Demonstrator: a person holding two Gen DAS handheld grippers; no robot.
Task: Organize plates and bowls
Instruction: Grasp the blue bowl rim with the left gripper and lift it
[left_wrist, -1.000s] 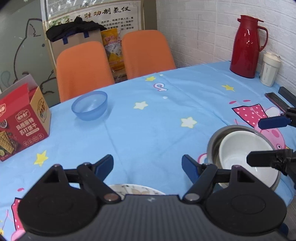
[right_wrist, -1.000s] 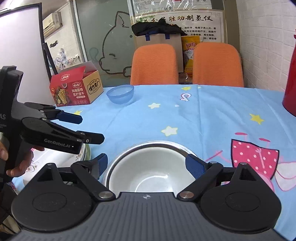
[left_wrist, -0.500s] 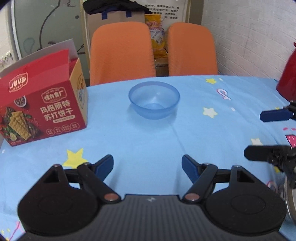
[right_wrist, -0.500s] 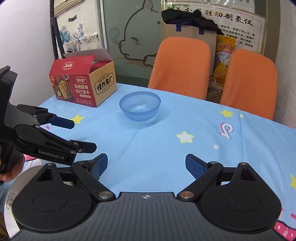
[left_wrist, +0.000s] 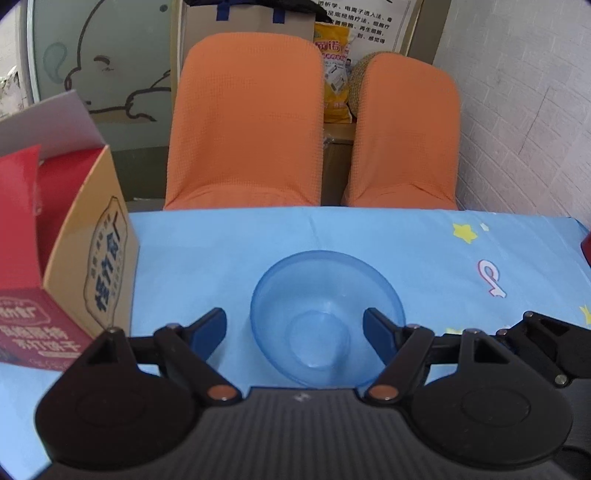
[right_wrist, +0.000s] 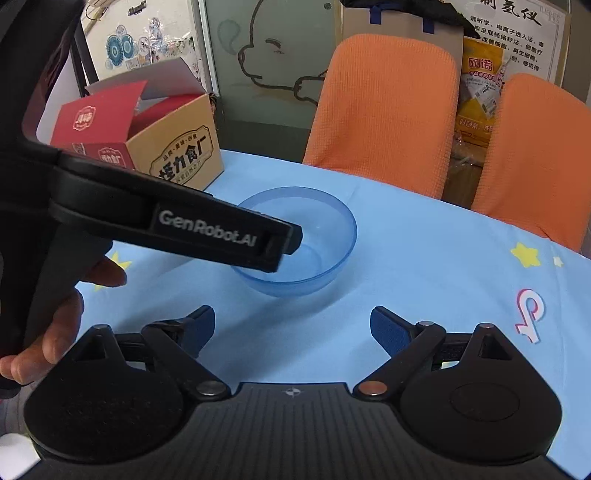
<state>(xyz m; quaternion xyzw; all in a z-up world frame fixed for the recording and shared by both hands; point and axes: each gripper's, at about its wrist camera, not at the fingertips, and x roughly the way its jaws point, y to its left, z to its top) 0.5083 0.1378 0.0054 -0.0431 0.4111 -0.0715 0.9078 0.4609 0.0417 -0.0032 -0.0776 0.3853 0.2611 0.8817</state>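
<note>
A clear blue plastic bowl (left_wrist: 327, 314) stands upright on the blue tablecloth. My left gripper (left_wrist: 295, 328) is open, its fingers spread over the bowl, the right pad (left_wrist: 380, 334) inside the near right rim. In the right wrist view the bowl (right_wrist: 317, 251) lies ahead, and the left gripper's finger (right_wrist: 236, 236) reaches over its left rim. My right gripper (right_wrist: 291, 328) is open and empty, a little short of the bowl. The right gripper's fingers (left_wrist: 539, 343) show at the right edge of the left wrist view.
An open red and tan cracker box (left_wrist: 59, 266) stands on the table left of the bowl; it also shows in the right wrist view (right_wrist: 147, 144). Two orange chairs (left_wrist: 247, 122) stand behind the table's far edge. A brick wall (left_wrist: 535, 110) is at the right.
Both grippers have moved forward to the blue bowl. The left gripper now straddles it. The steel and white bowls and the plate have dropped out of view.
</note>
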